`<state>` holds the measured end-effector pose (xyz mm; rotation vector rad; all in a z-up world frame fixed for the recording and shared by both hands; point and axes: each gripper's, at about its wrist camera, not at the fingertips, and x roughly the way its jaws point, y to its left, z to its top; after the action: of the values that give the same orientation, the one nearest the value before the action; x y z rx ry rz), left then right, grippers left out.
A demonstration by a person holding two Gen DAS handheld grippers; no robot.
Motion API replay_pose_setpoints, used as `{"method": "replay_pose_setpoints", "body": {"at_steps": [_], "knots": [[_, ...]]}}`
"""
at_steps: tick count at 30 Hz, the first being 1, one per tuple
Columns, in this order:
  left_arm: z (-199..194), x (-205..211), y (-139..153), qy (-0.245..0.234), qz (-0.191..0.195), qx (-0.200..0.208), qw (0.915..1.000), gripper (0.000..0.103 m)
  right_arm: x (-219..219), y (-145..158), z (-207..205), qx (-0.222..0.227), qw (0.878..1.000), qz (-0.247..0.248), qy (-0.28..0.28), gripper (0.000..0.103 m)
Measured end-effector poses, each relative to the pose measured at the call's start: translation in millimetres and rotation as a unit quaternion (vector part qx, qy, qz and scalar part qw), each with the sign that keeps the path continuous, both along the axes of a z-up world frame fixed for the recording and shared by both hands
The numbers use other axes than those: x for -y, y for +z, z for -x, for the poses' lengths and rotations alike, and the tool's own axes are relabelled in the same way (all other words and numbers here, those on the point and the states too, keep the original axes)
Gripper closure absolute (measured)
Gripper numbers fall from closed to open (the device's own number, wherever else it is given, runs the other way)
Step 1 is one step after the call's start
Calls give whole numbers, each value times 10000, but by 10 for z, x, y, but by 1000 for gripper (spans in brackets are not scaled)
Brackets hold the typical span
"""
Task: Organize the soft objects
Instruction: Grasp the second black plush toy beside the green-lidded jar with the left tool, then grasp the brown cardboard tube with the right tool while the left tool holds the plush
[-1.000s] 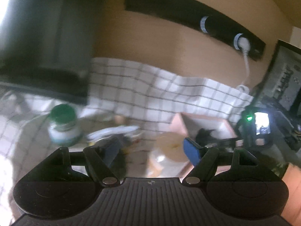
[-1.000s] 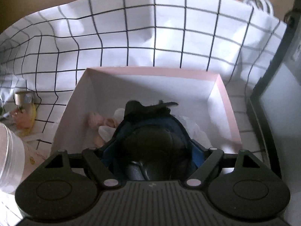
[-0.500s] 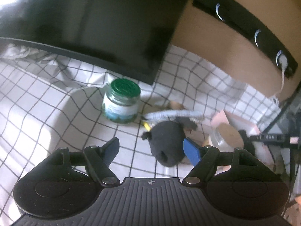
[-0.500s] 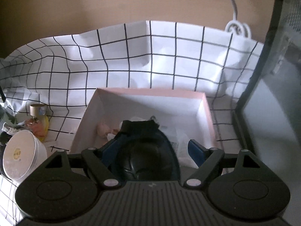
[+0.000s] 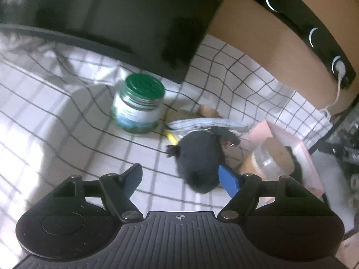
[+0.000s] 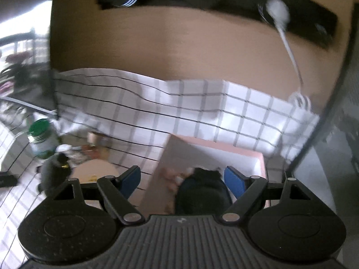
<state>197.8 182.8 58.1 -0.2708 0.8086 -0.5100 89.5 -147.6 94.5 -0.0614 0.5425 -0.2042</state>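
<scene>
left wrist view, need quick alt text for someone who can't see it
An open left gripper hovers over a black plush toy lying on a white black-checked cloth. Behind stand a green-lidded glass jar and, right, a pink cardboard box.

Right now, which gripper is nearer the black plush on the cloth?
Left. The left gripper hangs open just before the black plush; the right gripper is open above the pink box, off to the side.
</scene>
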Motion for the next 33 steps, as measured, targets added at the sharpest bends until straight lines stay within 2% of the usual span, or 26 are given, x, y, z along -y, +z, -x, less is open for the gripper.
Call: {"method": "replay_pose_setpoints", "body": {"at_steps": [2, 7, 11, 12, 14, 20, 24, 28, 30, 32, 33], "knots": [[-114, 126, -40, -27, 137, -101, 9999, 23, -143, 58, 45, 33, 9998, 110, 141, 21], [-370, 471, -196, -28, 88, -394, 9992, 23, -435, 222, 93, 59, 9991, 115, 404, 21], [-430, 679, -276, -82, -240, -274, 9993, 22, -536, 338, 63, 25, 9986, -132, 506, 21], [-440, 698, -296, -68, -278, -249, 9993, 23, -550, 366, 44, 16, 9984, -203, 520, 21], [-441, 670, -299, -32, -248, -191, 9995, 31, -576, 408, -1, 0, 9980, -318, 551, 21], [-235, 394, -189, -290, -332, -46, 9990, 33, -652, 472, -259, -138, 9976, -344, 580, 21], [0, 75, -82, -358, -407, 58, 9985, 33, -633, 518, -691, -602, 9914, -1022, 544, 21], [119, -287, -19, -13, -369, 20, 9993, 33, -604, 451, -1294, -1243, 9710, -1956, 587, 21], [155, -453, 9, 211, -320, 34, 9993, 33, -636, 370, -1565, -1506, 9642, -2129, 474, 24], [192, -620, 34, 409, -285, 38, 9988, 33, -708, 248, -1864, -1824, 9592, -2120, 415, 35], [209, -690, 40, 474, -272, 31, 9985, 33, -754, 168, -2019, -1999, 9578, -2037, 354, 36]]}}
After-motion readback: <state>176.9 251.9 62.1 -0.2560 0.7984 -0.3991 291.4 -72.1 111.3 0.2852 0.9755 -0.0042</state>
